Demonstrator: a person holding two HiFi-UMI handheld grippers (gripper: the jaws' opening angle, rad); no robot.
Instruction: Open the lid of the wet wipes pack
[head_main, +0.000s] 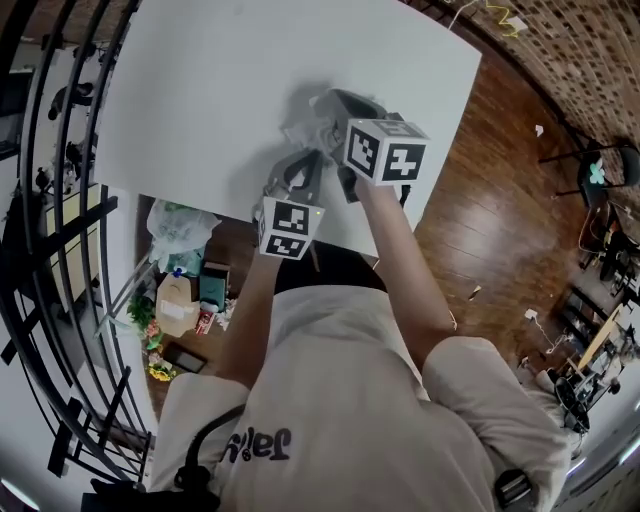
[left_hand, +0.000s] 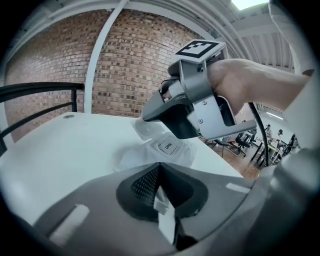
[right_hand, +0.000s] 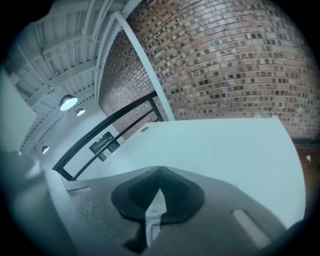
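The white wet wipes pack (left_hand: 150, 152) lies on the white table (left_hand: 65, 150), and its rectangular lid (left_hand: 168, 146), marked OPEN, faces up. My left gripper (left_hand: 160, 200) is shut on a white edge of the pack nearest the camera. My right gripper (left_hand: 147, 116) hovers just over the pack's far side. In the right gripper view, this gripper (right_hand: 156, 200) is shut on a thin white flap (right_hand: 154, 215) that seems to belong to the pack's lid. In the head view both grippers (head_main: 298, 160) (head_main: 322, 108) meet over the pack (head_main: 300, 125) near the table's front edge.
The table (head_main: 250, 80) stretches away beyond the pack. Bags and boxes (head_main: 180, 290) clutter the floor by its front left corner, next to a black railing (head_main: 50, 200). A chair (head_main: 600, 170) stands on the wooden floor to the right.
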